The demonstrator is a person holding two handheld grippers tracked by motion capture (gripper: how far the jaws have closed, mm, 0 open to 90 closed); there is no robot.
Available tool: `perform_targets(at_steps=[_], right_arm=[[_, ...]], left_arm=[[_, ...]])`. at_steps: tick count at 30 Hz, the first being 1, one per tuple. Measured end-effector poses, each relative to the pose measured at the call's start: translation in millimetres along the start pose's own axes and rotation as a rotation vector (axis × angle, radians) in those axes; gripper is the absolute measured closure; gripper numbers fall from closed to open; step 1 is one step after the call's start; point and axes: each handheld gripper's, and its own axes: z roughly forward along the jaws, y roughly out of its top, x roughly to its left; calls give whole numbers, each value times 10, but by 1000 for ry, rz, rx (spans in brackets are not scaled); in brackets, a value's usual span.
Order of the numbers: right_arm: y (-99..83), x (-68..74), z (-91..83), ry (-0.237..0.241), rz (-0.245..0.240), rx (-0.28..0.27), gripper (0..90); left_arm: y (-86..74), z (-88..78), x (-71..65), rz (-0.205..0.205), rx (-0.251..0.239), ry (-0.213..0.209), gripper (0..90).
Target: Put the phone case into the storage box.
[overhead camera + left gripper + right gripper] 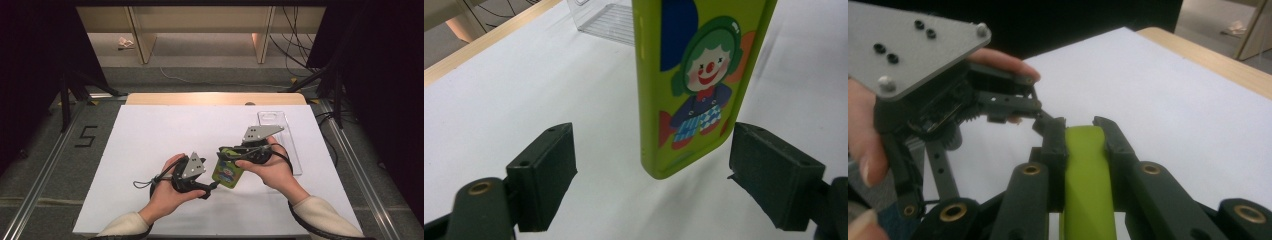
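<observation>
The right tongs [1080, 132] clamp the green clown-printed case [228, 173] by its edges, holding it above the white worktop [150, 135] near its middle, so the open left tongs [651, 165] can straddle its lower end

Black "5" on floor [86, 136] left of table [150, 135].

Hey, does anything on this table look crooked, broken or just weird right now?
Nothing stands out. The green clown case is clamped in the right gripper, the left gripper is open around its lower end, and the clear tray lies flat.
</observation>
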Motion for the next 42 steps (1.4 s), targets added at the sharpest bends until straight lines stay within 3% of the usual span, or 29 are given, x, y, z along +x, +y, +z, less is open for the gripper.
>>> perform_targets(at_steps=[6,19,30,42], right_arm=[[17,12,0,15,-42,51,775],[24,13,-5,68,-73,110,775],[50,54,-5,103,-74,104,775],[56,91,25,130,-57,91,775]], left_arm=[[-4,9,-1,0,4,-12,190],[-35,52,8,-3,16,-64,229],[-93,121,28,13,58,-89,225],[-132,183,26,51,88,-150,260]])
